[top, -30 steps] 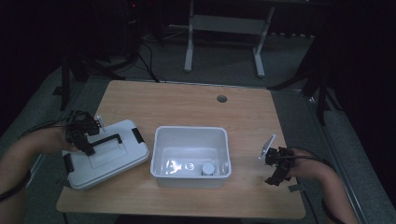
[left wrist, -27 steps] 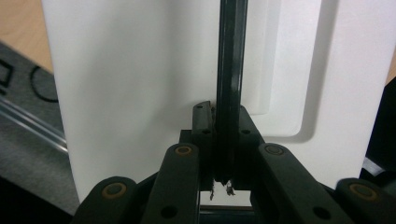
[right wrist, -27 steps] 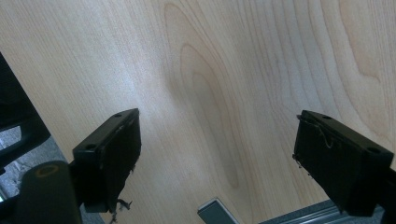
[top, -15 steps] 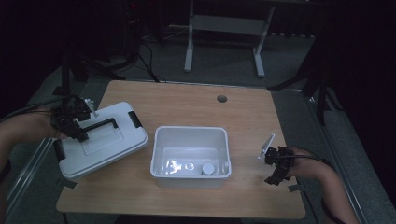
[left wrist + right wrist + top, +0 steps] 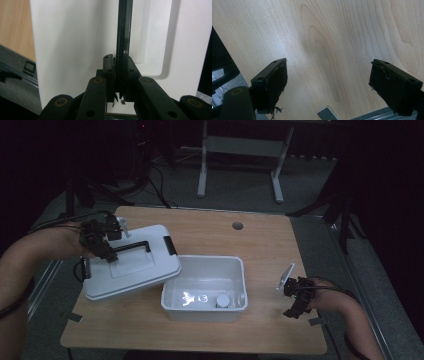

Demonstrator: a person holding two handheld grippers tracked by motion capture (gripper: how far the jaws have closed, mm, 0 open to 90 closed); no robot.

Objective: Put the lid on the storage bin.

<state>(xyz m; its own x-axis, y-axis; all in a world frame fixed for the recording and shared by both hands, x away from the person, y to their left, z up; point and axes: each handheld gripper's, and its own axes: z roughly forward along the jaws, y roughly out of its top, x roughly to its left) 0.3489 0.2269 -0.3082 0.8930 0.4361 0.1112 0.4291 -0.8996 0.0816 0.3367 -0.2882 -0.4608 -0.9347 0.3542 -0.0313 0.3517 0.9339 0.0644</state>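
Left gripper [image 5: 107,247] clamped on black handle [image 5: 131,245] of white lid [image 5: 131,265]; lid tilted, right edge overlapping white bin [image 5: 205,288] rim. Small round items inside bin. Right gripper [image 5: 295,299] jaws wide, holding nothing, low over bare tabletop [image 5: 260,242] right of bin.

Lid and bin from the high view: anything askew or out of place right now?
The white lid is off the open bin, tilted, its right edge overlapping the bin's left rim. The left tool is shut on the lid's black handle. The right tool is open above bare table.
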